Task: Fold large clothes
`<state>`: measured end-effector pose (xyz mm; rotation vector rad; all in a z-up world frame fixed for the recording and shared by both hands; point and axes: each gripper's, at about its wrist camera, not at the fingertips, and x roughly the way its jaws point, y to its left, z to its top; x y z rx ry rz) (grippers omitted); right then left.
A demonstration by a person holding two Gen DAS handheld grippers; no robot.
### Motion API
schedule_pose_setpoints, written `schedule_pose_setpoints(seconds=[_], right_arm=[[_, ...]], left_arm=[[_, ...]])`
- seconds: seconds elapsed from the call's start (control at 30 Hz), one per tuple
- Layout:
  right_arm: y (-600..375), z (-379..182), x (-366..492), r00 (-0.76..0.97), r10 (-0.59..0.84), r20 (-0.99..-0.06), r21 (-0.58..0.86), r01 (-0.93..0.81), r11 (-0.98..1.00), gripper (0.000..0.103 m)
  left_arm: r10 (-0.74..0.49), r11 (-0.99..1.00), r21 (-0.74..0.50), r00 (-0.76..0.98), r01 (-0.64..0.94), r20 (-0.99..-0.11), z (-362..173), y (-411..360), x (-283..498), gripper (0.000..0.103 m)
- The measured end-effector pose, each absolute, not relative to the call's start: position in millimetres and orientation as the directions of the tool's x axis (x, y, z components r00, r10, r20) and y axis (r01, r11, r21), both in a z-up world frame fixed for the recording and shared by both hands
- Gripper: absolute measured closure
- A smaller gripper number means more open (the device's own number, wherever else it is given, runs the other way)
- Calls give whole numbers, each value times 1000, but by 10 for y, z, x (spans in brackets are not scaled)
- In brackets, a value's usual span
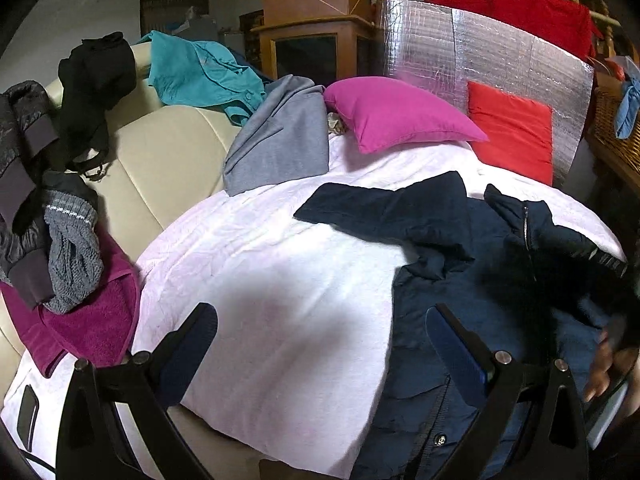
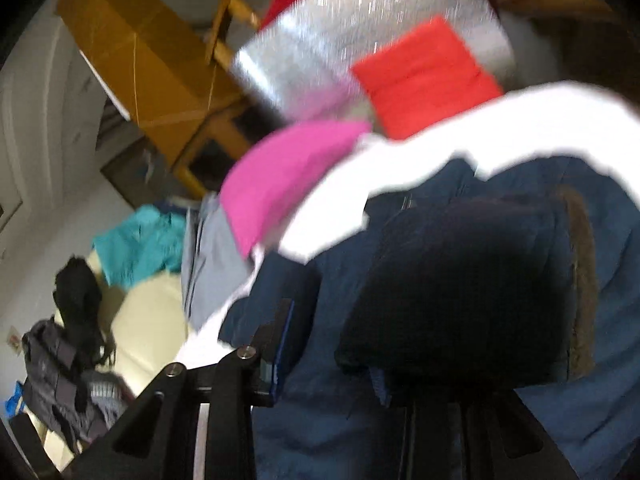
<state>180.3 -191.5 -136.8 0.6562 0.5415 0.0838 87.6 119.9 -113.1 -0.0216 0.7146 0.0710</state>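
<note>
Navy jacket (image 1: 460,248) spread on a white sheet (image 1: 288,280), both grippers at its near edge.

The left gripper (image 1: 322,354) hovers with its jaws wide apart and nothing between them, one finger over the sheet, the other over the jacket's front. The right gripper (image 2: 316,344) is pressed into the jacket's dark fabric; blur and bunched cloth hide its far finger, so whether it grips cannot be told. Behind the jacket lie a magenta pillow (image 1: 396,114), a red cushion (image 1: 512,132) and a grey garment (image 1: 280,144).

Both wrist views low, sharing pink pillow (image 1: 396,114)
</note>
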Motion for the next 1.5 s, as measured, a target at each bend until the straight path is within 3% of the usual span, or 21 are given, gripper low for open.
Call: schedule_pose_setpoints(seconds=[0.03,0.1,0.23,0.43,0.67,0.8,0.87,1.0,1.17,1.23,1.3,1.43,1.5], right_arm=[[-1861,-1515,1792,833,275,-480,614,96,783,43],[-1881,-1729,1804,790,342,-508,649,92,755,22],[-1910,-1959,1720,716,463,-522,702,52,710,20],[-2290,-2072,1369,614,662,-429,827,-29,562,16],[-3118,-2219,809,713,642,-282,908,-17,418,11],[-3726,-2309,522,845,485,-224,936,48,350,11],[-3997,-2337,405,901,395,-179,948,51,313,16],[-4285,-2457,532,921,318,-226,952,139,274,43],[-4385,-2627,736,891,332,-309,937,225,267,53],[-4416,-2680,733,890,343,-302,943,225,246,54],[-4429,-2699,731,886,352,-301,944,226,239,55],[-4359,-2667,740,871,361,-333,929,238,284,55],[-4342,-2640,723,865,358,-351,917,242,316,55]], left_arm=[[56,998,6,754,-69,-654,-1127,1194,886,0],[45,999,7,759,-53,-650,-1108,1144,907,0],[-15,1000,8,764,26,-646,-1039,927,965,0],[-127,980,34,742,198,-658,-992,296,1075,0],[-269,931,-22,643,365,-717,-1165,-451,1060,0],[-281,903,11,611,429,-740,-1334,-932,979,0],[-285,893,17,595,450,-751,-1438,-1161,955,0],[-258,890,49,590,454,-765,-1688,-1587,910,0],[-204,894,100,597,436,-776,-2007,-1897,862,0],[-184,891,130,606,436,-774,-2061,-1930,881,1],[-177,888,148,621,435,-764,-2065,-1913,940,10],[-141,867,224,651,445,-746,-2029,-1896,1231,37],[-107,875,253,674,413,-731,-1942,-1781,1420,39]])
